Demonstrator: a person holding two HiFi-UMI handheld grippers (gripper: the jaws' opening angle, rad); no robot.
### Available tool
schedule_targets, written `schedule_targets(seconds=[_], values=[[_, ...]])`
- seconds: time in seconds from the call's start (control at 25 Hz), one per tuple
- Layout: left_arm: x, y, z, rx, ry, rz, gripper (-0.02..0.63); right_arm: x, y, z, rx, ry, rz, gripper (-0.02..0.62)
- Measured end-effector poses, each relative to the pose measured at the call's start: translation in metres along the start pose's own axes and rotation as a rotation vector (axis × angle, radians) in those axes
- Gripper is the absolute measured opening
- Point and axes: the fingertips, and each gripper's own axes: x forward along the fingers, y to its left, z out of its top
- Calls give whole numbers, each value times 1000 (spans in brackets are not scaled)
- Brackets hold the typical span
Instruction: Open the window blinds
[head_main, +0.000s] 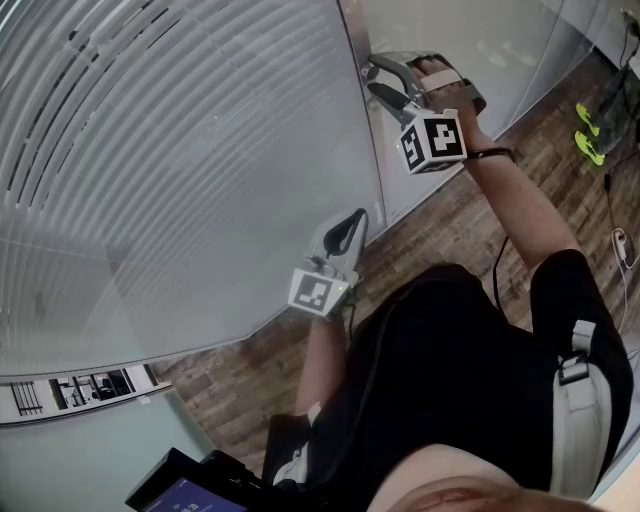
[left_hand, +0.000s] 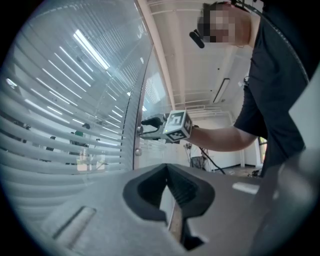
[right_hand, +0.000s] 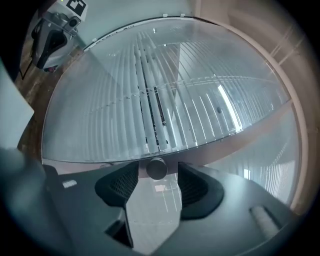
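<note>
Holds the right gripper (head_main: 372, 78) up at the window frame (head_main: 362, 140), released: jaws wide on either side of a small round knob (right_hand: 156, 168), pads off it. Carries the left gripper (head_main: 352, 222) lower, near the glass, clenched on nothing. Faces blinds (head_main: 180, 150) behind the glass, left of the knob, with gaps showing between slats.

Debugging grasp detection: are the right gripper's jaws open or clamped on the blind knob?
Open. On the right gripper the jaws stand apart; the knob sits between them, a gap on each side, pads not pressing.
</note>
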Motion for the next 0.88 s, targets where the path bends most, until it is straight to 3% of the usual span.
schedule_targets(seconds=[0.08, 0.2, 0.48, 0.88], values=[[-1, 0, 0, -1, 0, 5, 3, 2, 1, 1, -31, 3, 4, 243], [-3, -1, 0, -4, 0, 14, 3, 0, 3, 0, -63, 11, 9, 126], [-11, 2, -9, -2, 2, 19, 3, 4, 12, 3, -41, 24, 12, 127], [-2, 3, 0, -5, 3, 14, 3, 7, -6, -2, 402, -16, 43, 127]])
